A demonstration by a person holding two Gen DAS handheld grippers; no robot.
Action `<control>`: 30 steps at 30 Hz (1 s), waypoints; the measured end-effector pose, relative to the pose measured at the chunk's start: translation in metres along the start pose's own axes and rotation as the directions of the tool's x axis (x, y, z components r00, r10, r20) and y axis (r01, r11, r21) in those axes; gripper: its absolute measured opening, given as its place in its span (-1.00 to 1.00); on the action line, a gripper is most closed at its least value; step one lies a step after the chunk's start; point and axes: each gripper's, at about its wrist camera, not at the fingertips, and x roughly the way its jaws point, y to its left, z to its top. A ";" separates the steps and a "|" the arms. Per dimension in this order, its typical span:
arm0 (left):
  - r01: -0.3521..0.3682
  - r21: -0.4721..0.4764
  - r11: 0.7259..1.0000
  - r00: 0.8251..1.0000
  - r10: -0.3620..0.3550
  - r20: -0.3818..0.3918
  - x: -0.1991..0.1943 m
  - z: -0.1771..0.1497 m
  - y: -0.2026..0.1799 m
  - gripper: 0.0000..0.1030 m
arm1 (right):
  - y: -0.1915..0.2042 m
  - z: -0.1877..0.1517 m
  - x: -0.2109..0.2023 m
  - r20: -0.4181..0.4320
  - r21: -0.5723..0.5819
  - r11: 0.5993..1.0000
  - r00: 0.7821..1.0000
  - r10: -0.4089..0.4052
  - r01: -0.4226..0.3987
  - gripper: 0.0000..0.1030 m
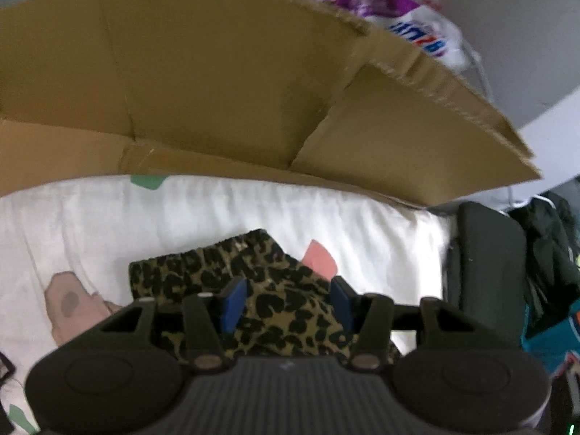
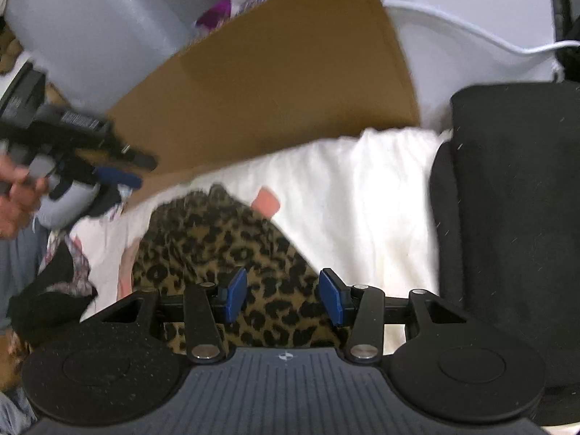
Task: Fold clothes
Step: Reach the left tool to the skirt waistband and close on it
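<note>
A leopard-print garment (image 1: 261,290) lies bunched on the white bed sheet (image 1: 217,210). My left gripper (image 1: 288,301) hovers over its near part, open, with the blue pads (image 1: 235,302) spread wide and cloth showing between them. In the right wrist view the same garment (image 2: 217,246) lies ahead and slightly left. My right gripper (image 2: 283,295) is open over its near edge, and nothing is pinched. The left gripper (image 2: 121,183) also shows there at the far left, blurred, held by a hand (image 2: 14,188) above the sheet.
A large flattened cardboard sheet (image 1: 217,83) leans along the far side of the bed. A black padded object (image 2: 514,217) borders the sheet on the right. The sheet (image 2: 362,199) has a pink patch (image 1: 319,259). Dark clothes (image 2: 50,290) lie at the left.
</note>
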 end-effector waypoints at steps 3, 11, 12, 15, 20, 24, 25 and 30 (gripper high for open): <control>-0.003 -0.003 1.000 1.000 0.003 -0.014 0.014 0.000 -0.003 0.04 | 0.001 -0.008 0.009 -0.025 -0.003 1.000 1.000 0.003 -0.003 0.00; 0.013 -0.027 1.000 0.998 -0.015 -0.062 0.039 0.003 -0.026 0.03 | -0.004 -0.033 0.014 -0.048 0.002 1.000 0.999 -0.010 0.010 0.00; 0.009 -0.019 1.000 0.998 -0.010 -0.061 0.040 0.004 -0.031 0.02 | -0.005 -0.034 0.015 -0.045 0.012 1.000 0.999 -0.009 0.010 0.00; 0.019 -0.014 1.000 0.997 -0.020 -0.069 0.046 0.007 -0.043 -0.07 | -0.007 -0.035 0.016 -0.030 0.024 1.000 1.000 -0.002 0.002 0.00; 0.010 -0.025 1.000 0.995 -0.013 -0.102 0.059 0.008 -0.054 -0.11 | -0.011 -0.032 0.018 -0.006 0.042 0.999 1.000 0.019 -0.019 0.00; -0.050 -0.016 0.999 0.990 0.048 -0.130 0.069 0.003 -0.051 -0.12 | -0.015 -0.029 0.022 0.007 0.053 0.998 1.000 0.028 -0.028 -0.01; -0.064 -0.017 0.998 0.989 0.061 -0.136 0.072 0.002 -0.049 -0.12 | -0.016 -0.029 0.023 0.010 0.055 0.998 0.999 0.031 -0.032 -0.02; -0.098 -0.121 0.988 0.983 0.077 -0.164 0.085 -0.007 -0.025 -0.12 | -0.015 -0.024 0.030 0.014 0.043 0.998 0.999 0.045 -0.046 -0.02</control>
